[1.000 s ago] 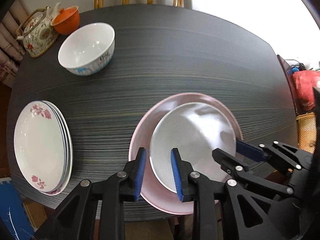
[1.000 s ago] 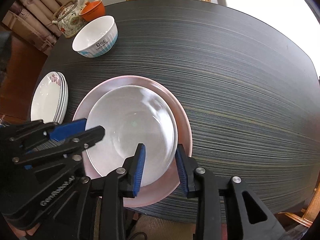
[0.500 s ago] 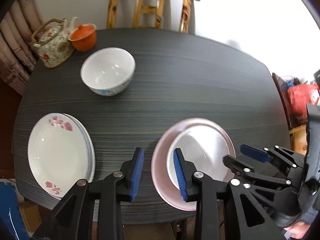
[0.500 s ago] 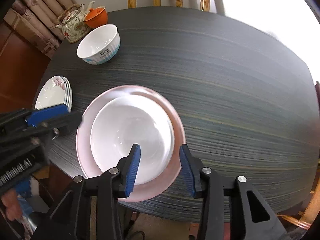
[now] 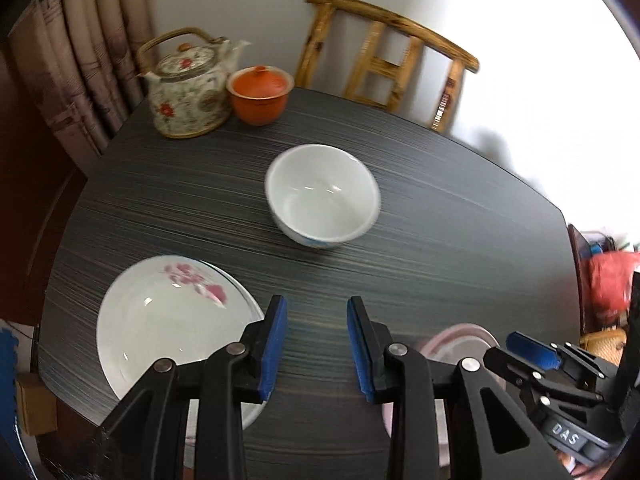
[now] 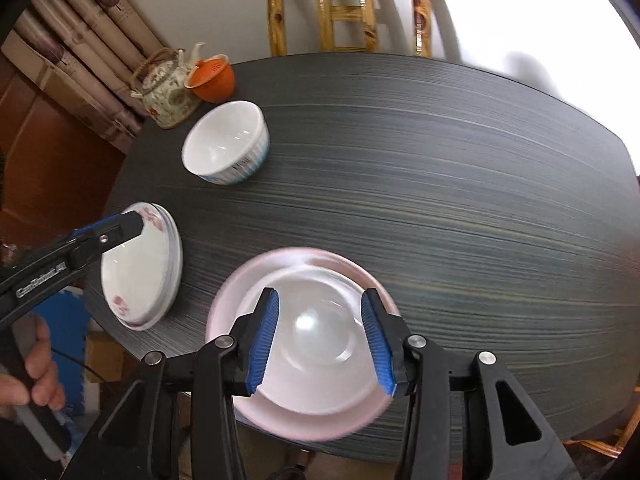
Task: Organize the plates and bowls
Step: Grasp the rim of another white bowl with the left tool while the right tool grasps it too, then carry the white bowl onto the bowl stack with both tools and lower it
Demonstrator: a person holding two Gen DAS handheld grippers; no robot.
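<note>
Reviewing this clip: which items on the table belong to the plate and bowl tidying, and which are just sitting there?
Part of the job: white bowl; floral plate stack; pink plate with a white dish on it.

Just sitting there: teapot; orange lidded cup; wooden chair.

So the table (image 6: 440, 184) has a chair (image 6: 348, 8) tucked behind its far edge. Far left corner: teapot (image 5: 188, 84) with a lidded cup (image 5: 259, 94) right beside it on the right, looks like they're touching. A bit nearer from those sits a bowl (image 5: 322, 196), on its own. At the near left edge there's a stack of plates (image 6: 140, 276). To the right of that stack, also at the near edge, a big plate (image 6: 240, 300) with a second bowl (image 6: 316, 344) sitting in it. The right half of the table has nothing on it.
</note>
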